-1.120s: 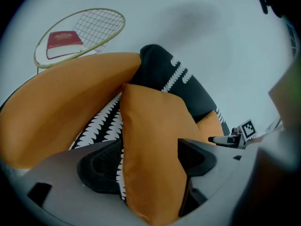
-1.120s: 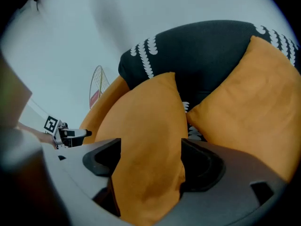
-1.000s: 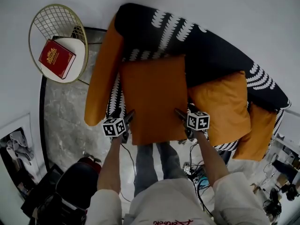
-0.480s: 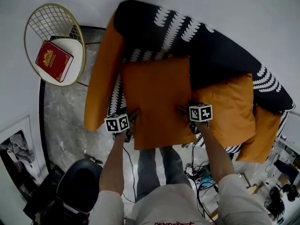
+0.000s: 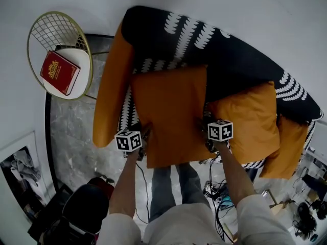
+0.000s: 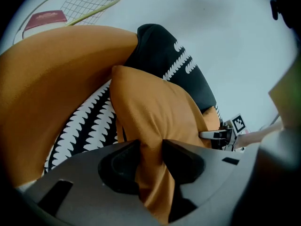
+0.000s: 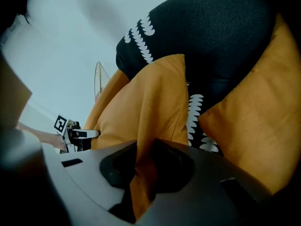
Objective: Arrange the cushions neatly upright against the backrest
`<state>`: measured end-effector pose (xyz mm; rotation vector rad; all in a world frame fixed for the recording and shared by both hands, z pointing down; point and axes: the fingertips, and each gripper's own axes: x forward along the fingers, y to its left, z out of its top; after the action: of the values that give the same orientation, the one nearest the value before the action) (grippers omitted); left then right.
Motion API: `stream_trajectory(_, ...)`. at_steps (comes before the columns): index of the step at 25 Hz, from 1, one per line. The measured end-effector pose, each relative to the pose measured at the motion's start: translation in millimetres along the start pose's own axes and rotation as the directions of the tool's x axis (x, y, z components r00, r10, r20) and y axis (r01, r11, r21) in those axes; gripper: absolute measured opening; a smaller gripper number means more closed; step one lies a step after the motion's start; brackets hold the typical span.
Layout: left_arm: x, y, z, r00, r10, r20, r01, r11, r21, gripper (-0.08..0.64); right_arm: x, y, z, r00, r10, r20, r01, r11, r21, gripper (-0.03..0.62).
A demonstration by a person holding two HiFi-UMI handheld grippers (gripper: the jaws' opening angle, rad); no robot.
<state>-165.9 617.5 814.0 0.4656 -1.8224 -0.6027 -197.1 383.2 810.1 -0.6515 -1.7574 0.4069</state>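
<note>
Both grippers pinch the near corners of the large orange cushion (image 5: pixel 171 114).

The cushion lies flat on the seat of the black, white-patterned sofa (image 5: pixel 230 60), its far edge against the backrest. The left gripper (image 6: pixel 150 157) has just been closing and now squeezes the fabric at the cushion's 7 o'clock corner. The right gripper (image 7: pixel 145 164) has closed likewise on the 5 o'clock corner. A second orange cushion (image 5: pixel 248 121) lies touching at 3 o'clock, and a long orange cushion (image 5: pixel 110 86) lies at 9 o'clock. At 10 o'clock a round wire side table (image 5: pixel 56 32) bears a red book (image 5: pixel 60 71).
</note>
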Motion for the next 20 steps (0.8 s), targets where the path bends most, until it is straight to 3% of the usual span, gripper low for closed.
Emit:
stream_trajectory(4, -17, -17, 8, 0.996, -0.033, 0.085, 0.029, 0.999, 0.044, 0.16, -17, 10, 1, 0.996, 0.027, 0.082, -0.026, 1.0, -0.014, 0.075)
stream_trajectory(12, -61, -61, 26, 0.977, -0.108, 0.185, 0.055, 0.962, 0.268, 0.16, -75, 43, -16, 0.957, 0.055, 0.287, -0.059, 0.998, 0.005, 0.075)
stream_trajectory(20, -67, -81, 77, 0.96, -0.162, 0.229, 0.076, 0.936, 0.345, 0.16, -93, 51, 16, 0.918, 0.034, 0.395, -0.038, 0.999, 0.003, 0.075)
